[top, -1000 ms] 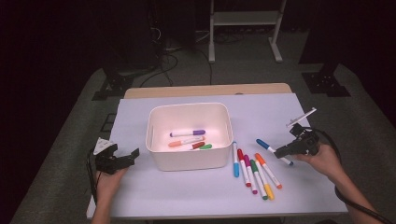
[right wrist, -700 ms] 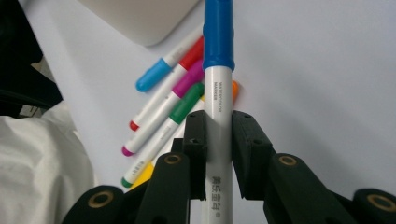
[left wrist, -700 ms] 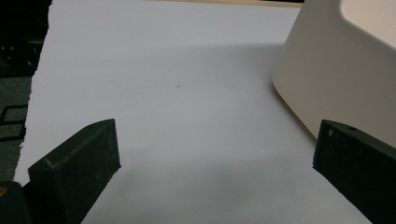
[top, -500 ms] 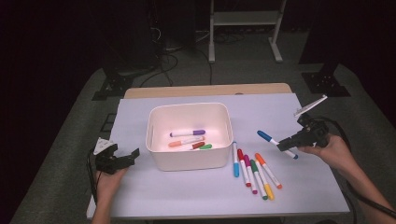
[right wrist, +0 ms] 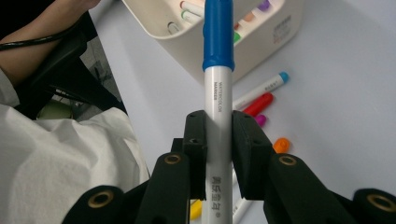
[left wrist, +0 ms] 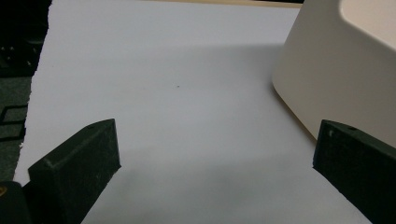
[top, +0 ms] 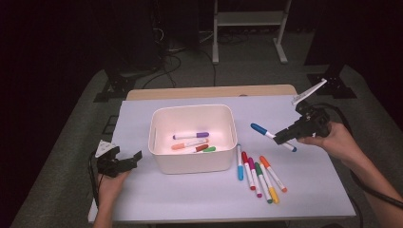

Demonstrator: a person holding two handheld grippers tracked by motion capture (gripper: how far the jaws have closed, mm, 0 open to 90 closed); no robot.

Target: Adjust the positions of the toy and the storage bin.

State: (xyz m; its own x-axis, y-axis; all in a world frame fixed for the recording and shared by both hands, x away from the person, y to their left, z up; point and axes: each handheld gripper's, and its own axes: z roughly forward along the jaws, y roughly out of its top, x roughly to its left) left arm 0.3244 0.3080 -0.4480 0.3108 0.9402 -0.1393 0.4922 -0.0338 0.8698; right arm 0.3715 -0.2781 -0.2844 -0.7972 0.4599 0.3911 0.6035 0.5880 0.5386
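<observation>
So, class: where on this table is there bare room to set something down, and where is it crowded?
Bare: the mat behind and left of the white bin, and the front strip. Crowded: the loose markers right of the bin, below the held blue marker.

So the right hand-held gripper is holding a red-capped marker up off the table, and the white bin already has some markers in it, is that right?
Not quite: the marker clamped in the right hand-held gripper has a blue cap, not red, as the right gripper view shows. The rest holds: it is held up off the table, and the white bin already has some markers in it.

right gripper (top: 284, 137): clamped on blue marker (top: 272, 136), apparently above table (top: 142, 199) | left gripper (top: 127, 160): beside white bin (top: 192, 161)
</observation>
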